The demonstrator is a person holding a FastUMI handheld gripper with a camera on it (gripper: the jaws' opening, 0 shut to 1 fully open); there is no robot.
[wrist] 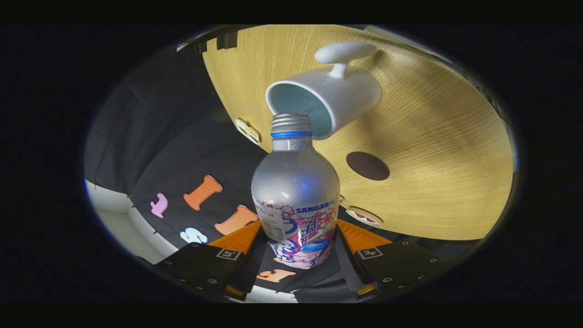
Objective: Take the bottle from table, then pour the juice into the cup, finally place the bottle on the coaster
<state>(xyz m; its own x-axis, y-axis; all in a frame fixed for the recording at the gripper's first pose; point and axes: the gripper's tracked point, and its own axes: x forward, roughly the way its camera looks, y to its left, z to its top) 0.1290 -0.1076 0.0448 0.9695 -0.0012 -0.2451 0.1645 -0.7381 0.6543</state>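
One silvery metal bottle with a bright printed label, a blue neck ring and a threaded open mouth (295,191) sits clamped in the gripper (298,248), both fingers (255,259) pressing on its lower body from either side, so the gripper is closed on the bottle. The bottle's base is hidden behind the fingers and cut off low between them. Beyond the bottle's mouth lies one white ceramic cup with a pale teal inside and a knob-like handle (328,98); the whole scene appears tilted, and the bottle's mouth lines up with the cup's open rim, overlapping its near edge in the view, though whether they touch cannot be told. No liquid can be made out at the mouth or inside the cup. The cup stands on one light wood-grain surface (432,150). One dark brown round coaster (367,165) lies flat on the same surface, beside the cup and apart from it, just off the bottle's shoulder in the view. Two small pale tags sit at the surface's near edge, one by the cup (247,130) and one partly hidden behind the bottle and finger (363,217); their markings are too small to make out.
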